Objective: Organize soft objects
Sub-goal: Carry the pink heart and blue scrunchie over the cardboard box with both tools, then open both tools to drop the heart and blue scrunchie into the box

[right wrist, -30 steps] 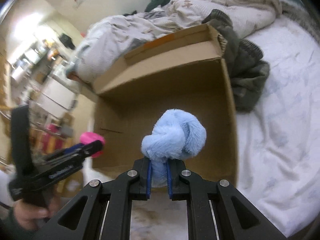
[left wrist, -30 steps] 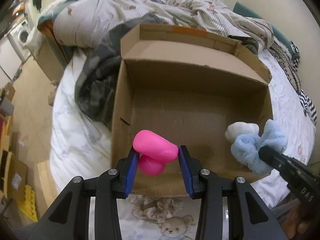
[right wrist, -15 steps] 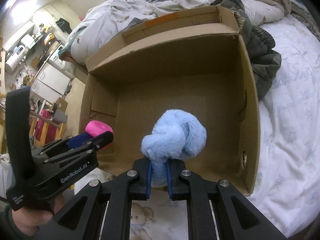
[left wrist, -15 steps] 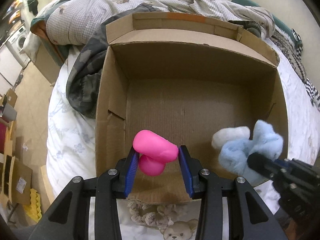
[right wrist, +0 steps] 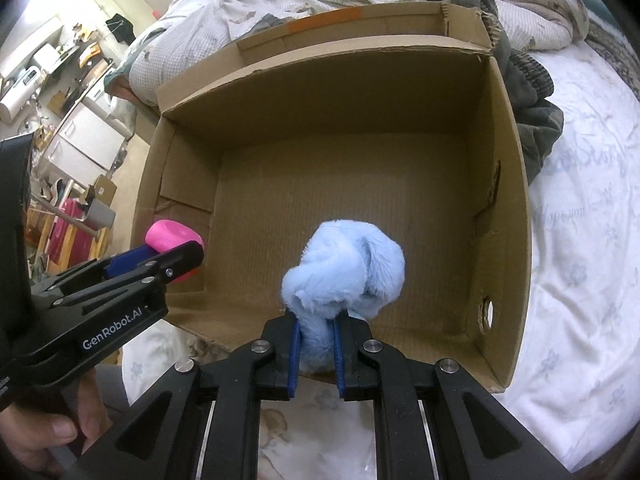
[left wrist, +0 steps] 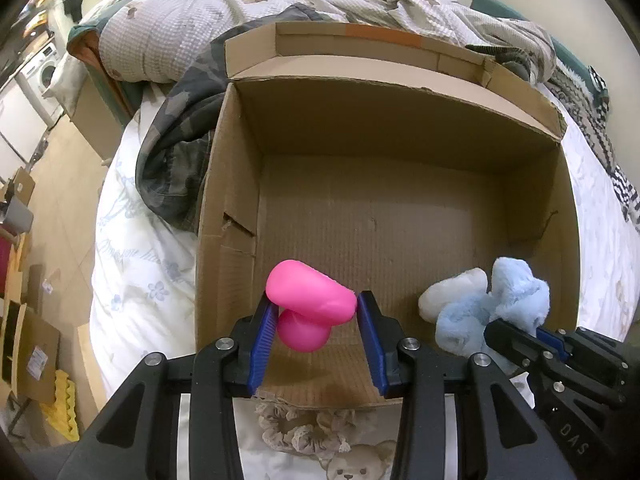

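Both over cardboard box (left wrist: pixel 224 248): pink toy (left wrist: pixel 310 304) pinched in L gripper (left wrist: pixel 316 336), blue plush (right wrist: pixel 344 276) in R gripper (right wrist: pixel 316 350).

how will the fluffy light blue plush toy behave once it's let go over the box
The fluffy light blue plush toy bulges and droops around the right claw, so it's probably floppy and light. It will likely flop onto the brown cardboard box floor without rolling.

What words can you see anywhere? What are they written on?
"GenRobot.AI": white letters on the side of the left tool.
"DAS": upside-down letters on the body of the right tool.
Cursive print on the white bedsheet: too distorted to read.
Label on a cardboard piece on the floor: too small.
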